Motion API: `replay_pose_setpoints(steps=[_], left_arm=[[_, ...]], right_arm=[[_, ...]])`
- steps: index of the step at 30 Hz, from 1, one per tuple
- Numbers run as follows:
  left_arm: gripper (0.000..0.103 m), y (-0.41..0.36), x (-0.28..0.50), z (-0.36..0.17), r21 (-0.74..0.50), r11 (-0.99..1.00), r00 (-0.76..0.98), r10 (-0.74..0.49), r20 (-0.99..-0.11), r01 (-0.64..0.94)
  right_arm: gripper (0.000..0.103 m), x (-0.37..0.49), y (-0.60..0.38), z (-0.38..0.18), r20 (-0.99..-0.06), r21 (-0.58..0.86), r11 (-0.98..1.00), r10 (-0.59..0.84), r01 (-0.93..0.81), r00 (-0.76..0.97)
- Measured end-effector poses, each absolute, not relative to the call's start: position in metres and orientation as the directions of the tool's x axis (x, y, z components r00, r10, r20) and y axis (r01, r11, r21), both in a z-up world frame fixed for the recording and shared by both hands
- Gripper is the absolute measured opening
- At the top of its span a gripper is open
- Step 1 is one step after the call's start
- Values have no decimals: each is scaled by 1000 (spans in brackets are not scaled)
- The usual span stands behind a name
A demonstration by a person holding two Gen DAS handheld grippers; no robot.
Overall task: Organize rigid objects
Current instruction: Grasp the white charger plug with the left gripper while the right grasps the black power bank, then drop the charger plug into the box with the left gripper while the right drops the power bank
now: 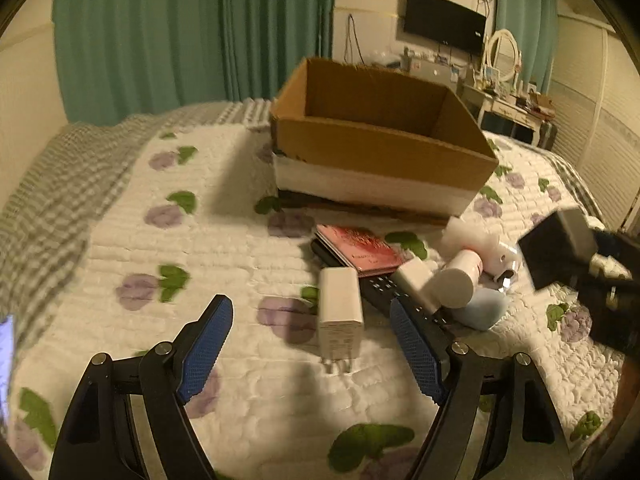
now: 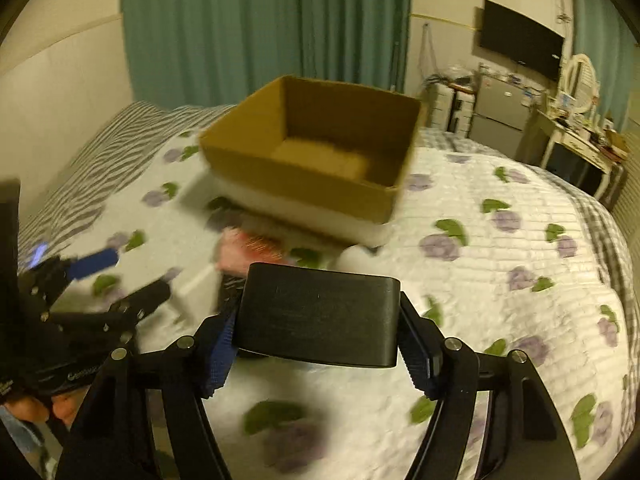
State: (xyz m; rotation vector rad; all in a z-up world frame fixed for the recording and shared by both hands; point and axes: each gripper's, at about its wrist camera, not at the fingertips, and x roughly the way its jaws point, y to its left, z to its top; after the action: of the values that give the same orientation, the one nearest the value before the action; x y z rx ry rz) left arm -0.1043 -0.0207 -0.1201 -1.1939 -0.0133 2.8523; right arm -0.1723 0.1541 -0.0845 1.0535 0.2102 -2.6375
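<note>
A black box [image 2: 318,316] sits clamped between the blue pads of the right gripper [image 2: 320,344], one pad against each side, raised above the bed [image 2: 500,280] and level with the near wall of the cardboard box [image 2: 304,168]. In the left wrist view the same black box [image 1: 556,248] appears at the right edge, in the air just right of the pile. The cardboard box [image 1: 380,152] stands open-topped on the quilt, a white band along its lower wall; its floor shows bare.

The left gripper [image 1: 312,356] hangs released over the quilt, its jaws spread wide with nothing pressed between them. A white charger [image 1: 340,312] lies on the quilt in the gap ahead of the pads, prongs toward the camera. Beyond it lie a red booklet [image 1: 360,250] on top of a black remote [image 1: 384,288], a second white plug [image 1: 412,274], a white bottle [image 1: 460,280] on its side, a light blue soft object [image 1: 484,312] under it, and a white device [image 1: 488,248] near the cardboard box's corner. All are close together; several touch.

Teal curtains [image 1: 192,32] hang behind the bed; a dark screen [image 1: 444,20] is mounted on the far wall above a cluttered dresser [image 1: 512,100].
</note>
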Motion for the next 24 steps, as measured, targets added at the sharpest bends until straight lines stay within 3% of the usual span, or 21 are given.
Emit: replay_pose_setpoints(steps=[6,7,8,9,10,17,24], left_arm=[[79,-4,-127,-147,9,-998,-660,37,-750,-66],[70,-3,-130,-151,8,-998,-649,37,-760,-68],[44,-3,-133,-154,0,-998,-642,45,-765,-70],[32,-4,-137,-157,-11,-997,-625,54,-779,-72],[30,-5,-139,-162,-29,-997,-604,70,-794,-77],[28,-4,-124,-150,-11,-993,-624,81,-777,-115],[28,-8,-121,-77,-4,-993,-736,89,-671,-116]], right_arm=[[70,-192,176,-96,-717,26,-962,-208,272,-666],[70,-193,176,-97,-718,26,-961,-209,275,-664],[70,-194,175,-97,-718,30,-960,-215,279,-662],[70,-194,174,-98,-719,34,-958,-220,283,-660],[70,-193,176,-98,-719,32,-957,-222,287,-658],[70,-189,176,-93,-712,27,-956,-223,292,-666],[70,-200,173,-52,-651,20,-944,-262,329,-712]])
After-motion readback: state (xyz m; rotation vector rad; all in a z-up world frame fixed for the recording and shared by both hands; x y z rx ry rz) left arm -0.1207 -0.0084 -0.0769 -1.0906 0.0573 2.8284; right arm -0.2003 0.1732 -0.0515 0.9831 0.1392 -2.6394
